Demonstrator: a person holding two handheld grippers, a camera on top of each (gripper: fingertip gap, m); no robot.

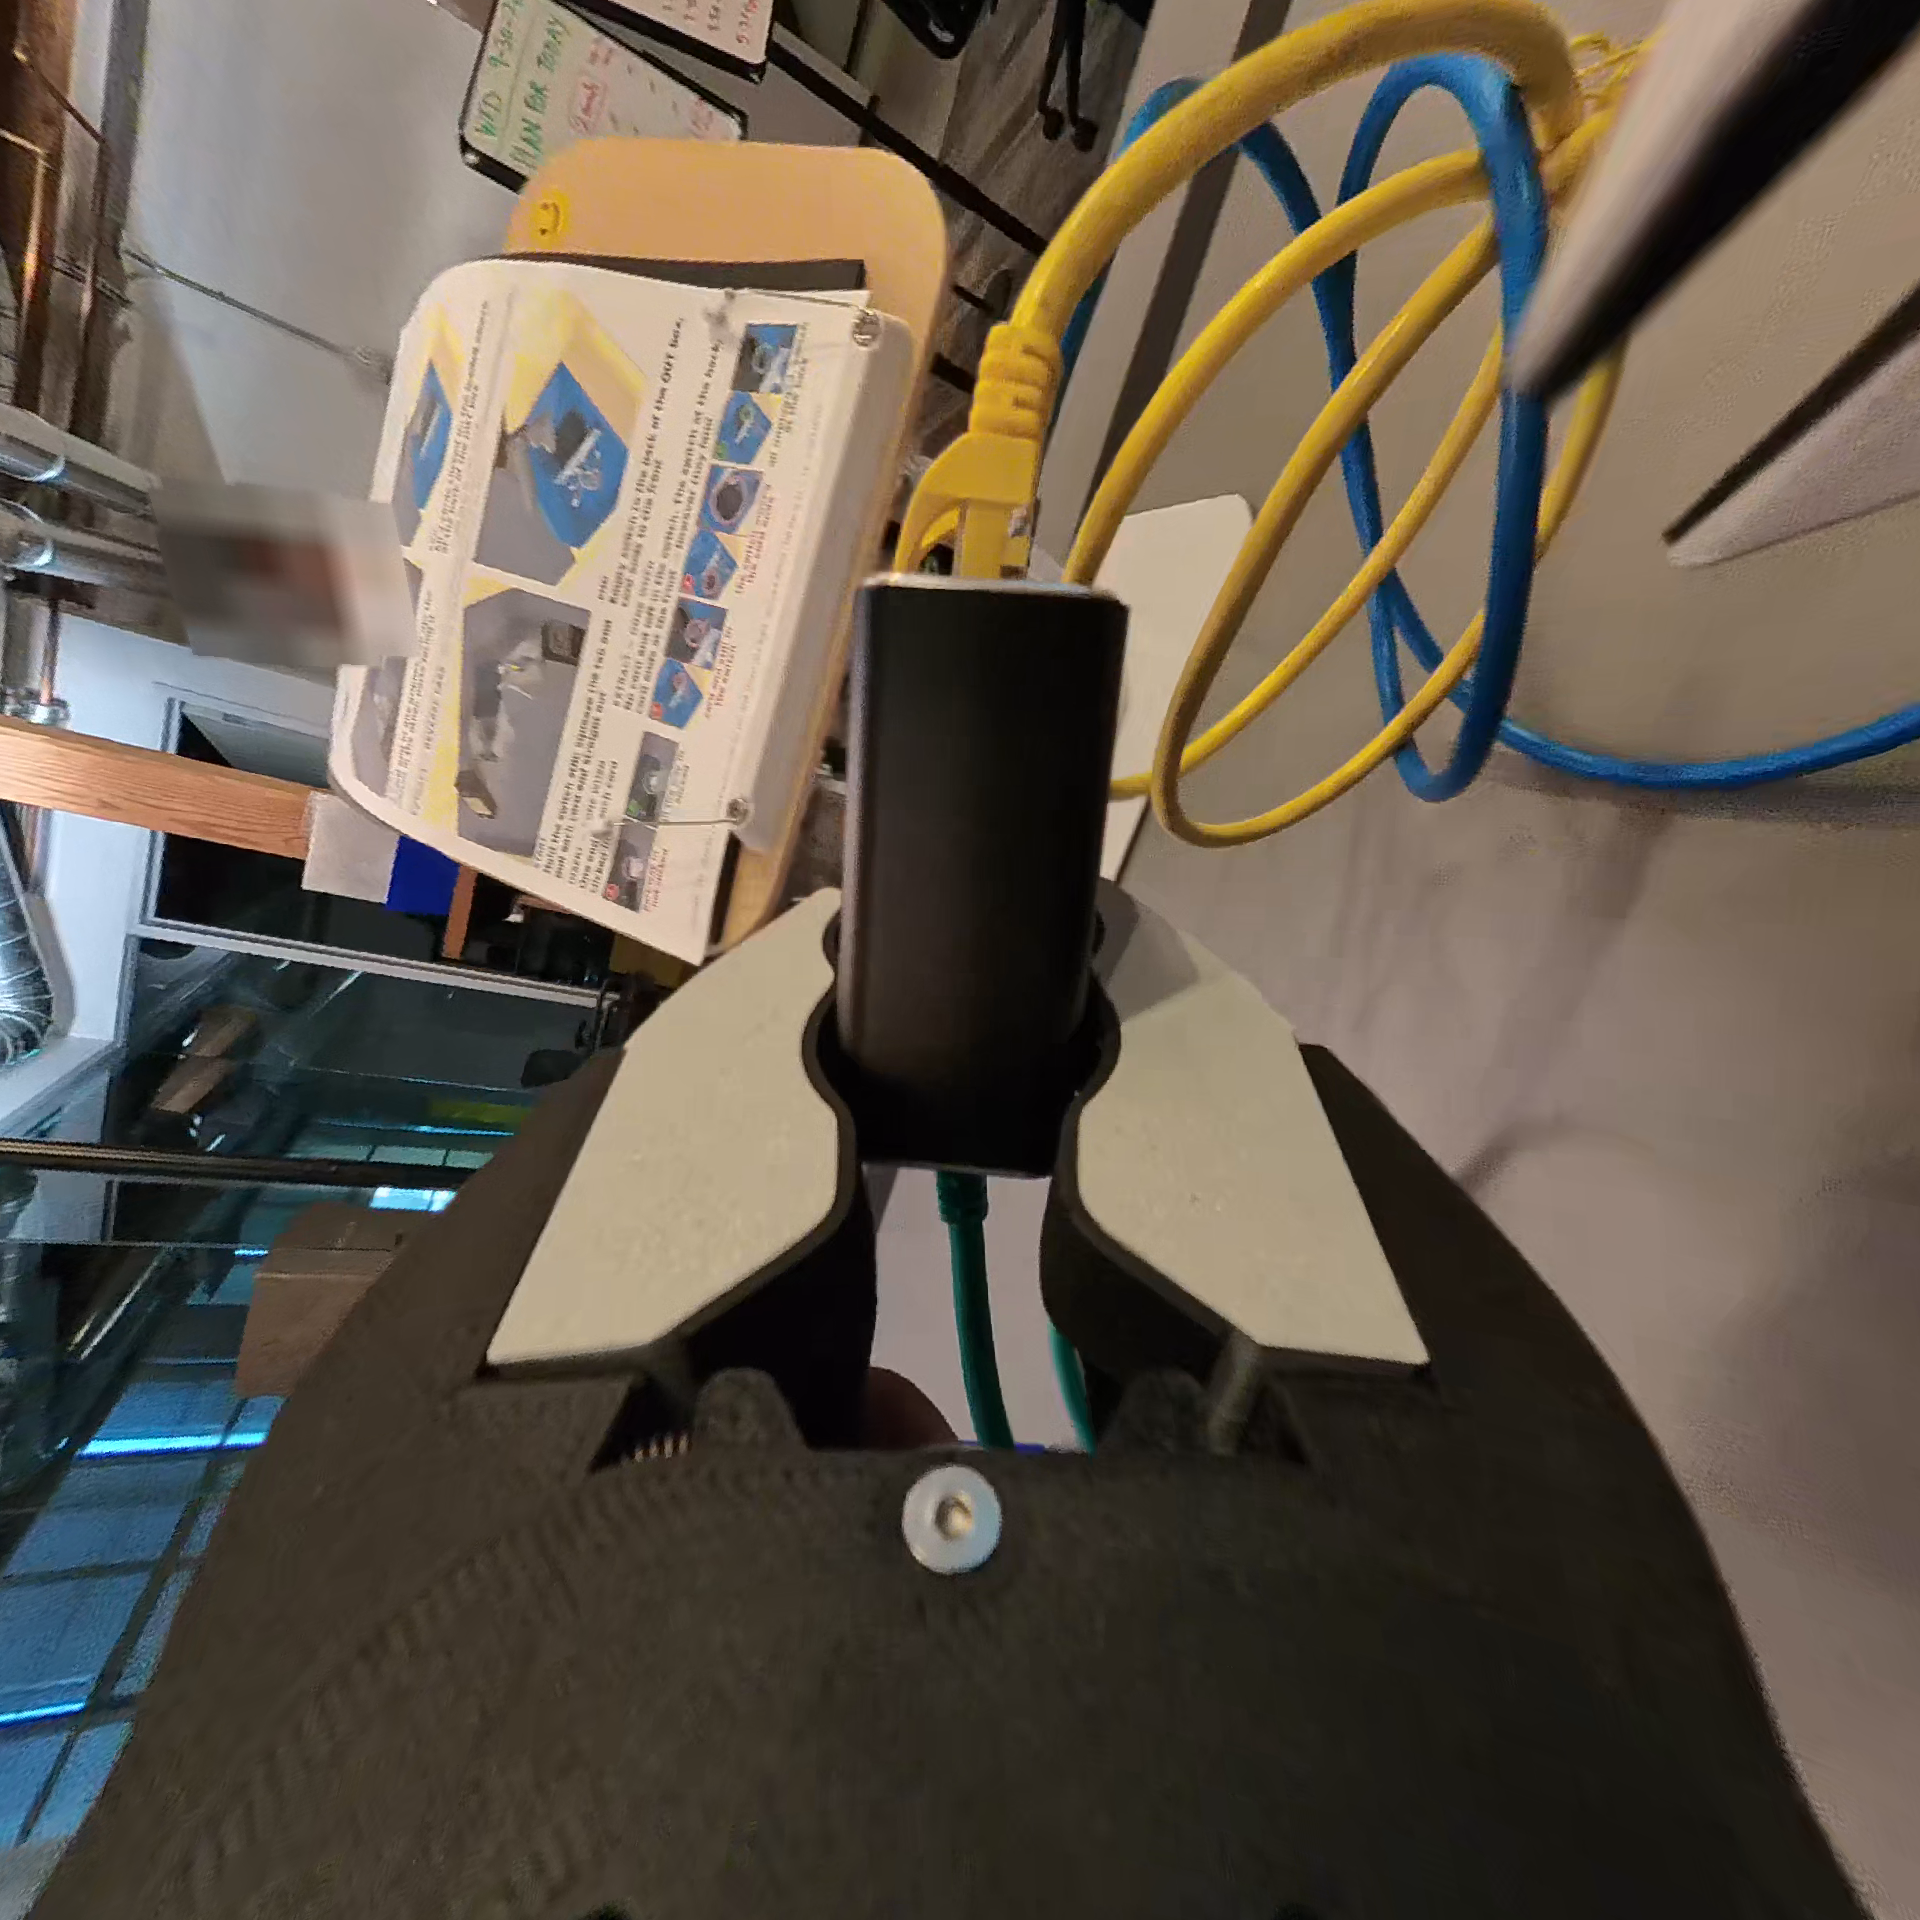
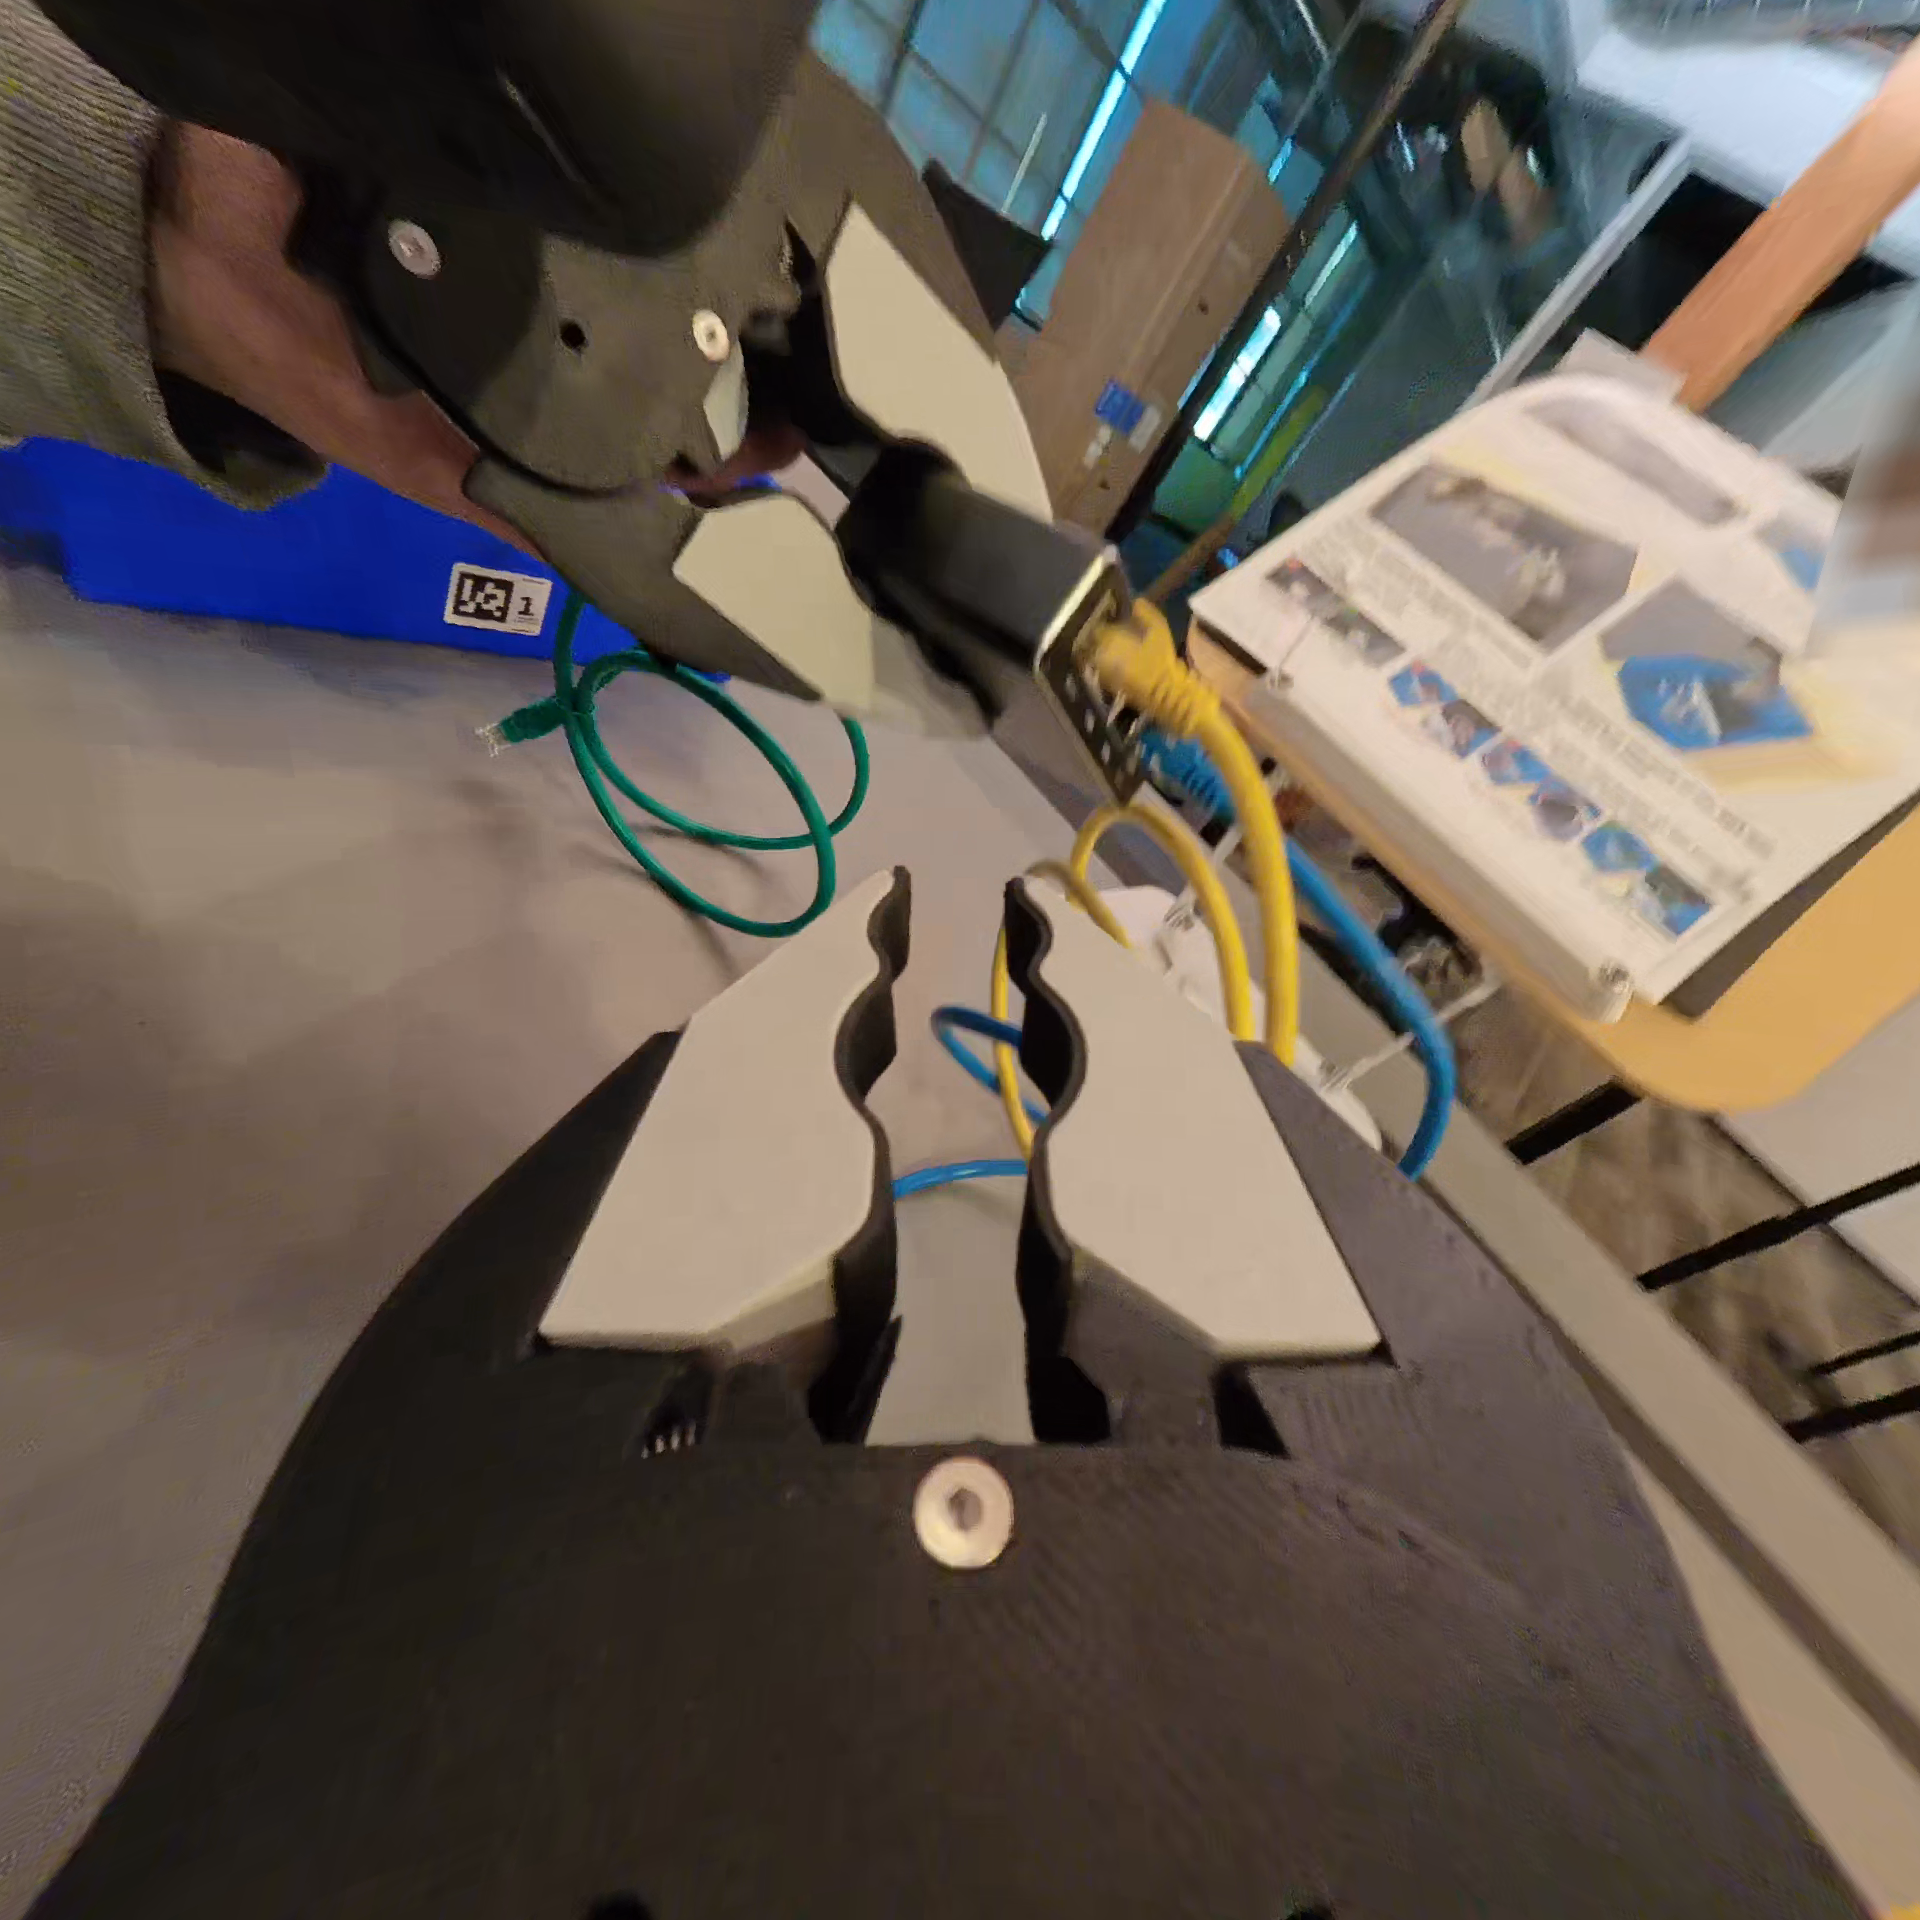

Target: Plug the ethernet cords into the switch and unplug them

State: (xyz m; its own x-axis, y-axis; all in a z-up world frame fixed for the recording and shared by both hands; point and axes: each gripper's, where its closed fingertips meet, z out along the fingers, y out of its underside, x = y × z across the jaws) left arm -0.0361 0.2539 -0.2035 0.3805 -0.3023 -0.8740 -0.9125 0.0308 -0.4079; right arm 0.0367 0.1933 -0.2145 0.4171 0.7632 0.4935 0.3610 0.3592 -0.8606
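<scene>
Right wrist view: the switch [image 2: 987, 582] is clenched in the left tool [image 2: 831, 561], held above the counter [image 2: 260, 935], with the yellow cord [image 2: 1153, 665] plugged in. The right tool [image 2: 956, 894], released and empty, should be closed squarely on the plug, not the cable.

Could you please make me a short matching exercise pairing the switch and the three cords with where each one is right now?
1. switch
2. yellow cord
3. green cord
4. blue cord

A. coiled loose on the grey table
B. clamped in the left gripper
C. plugged in at the upper port
D. plugged in just below the yellow one

Pairs: 1-B, 2-C, 3-A, 4-D
</scene>
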